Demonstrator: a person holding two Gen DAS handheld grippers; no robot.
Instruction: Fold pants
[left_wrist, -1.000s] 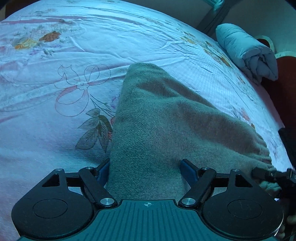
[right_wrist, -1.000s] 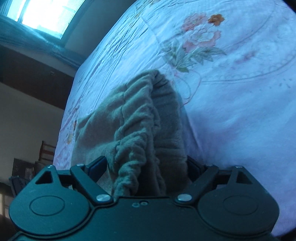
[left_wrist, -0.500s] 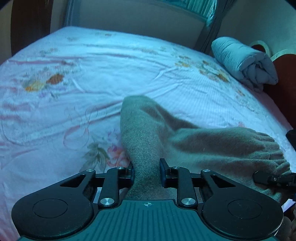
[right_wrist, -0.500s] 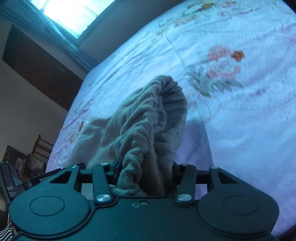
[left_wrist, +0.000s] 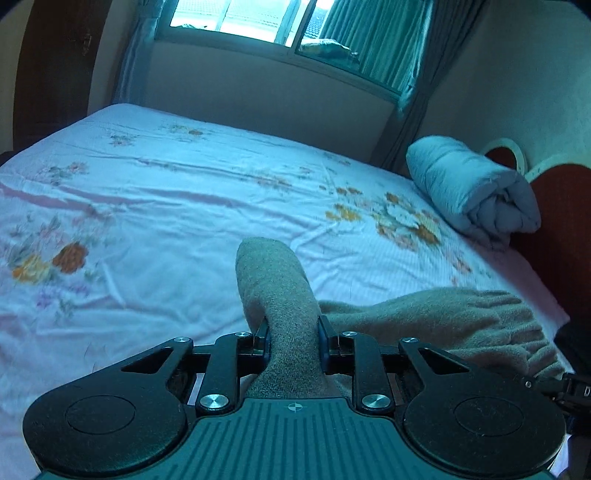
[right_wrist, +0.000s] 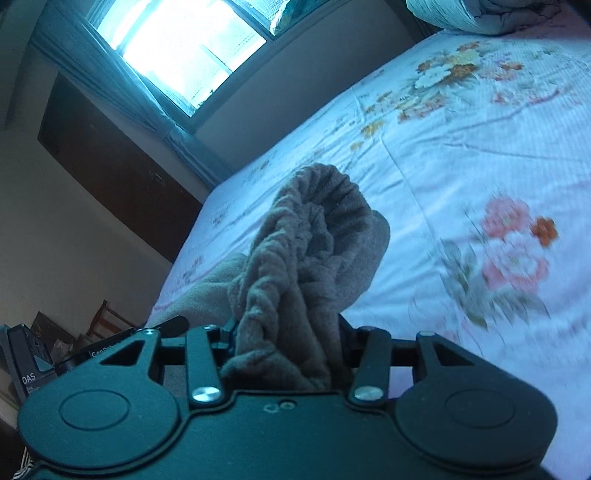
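Left gripper (left_wrist: 293, 341) pinches a fold of the brown pants (left_wrist: 280, 295). Right gripper (right_wrist: 286, 341) clamps the bunched waistband (right_wrist: 295, 258), both above the flowery bed (left_wrist: 166, 206).

My right gripper (right_wrist: 286, 343) pinches the bunched elastic waistband of the brown pants (right_wrist: 317, 243), which rise in a gathered hump above the floral bedsheet (right_wrist: 480, 155). A rolled blanket (right_wrist: 476, 13) lies at the bed's far edge.
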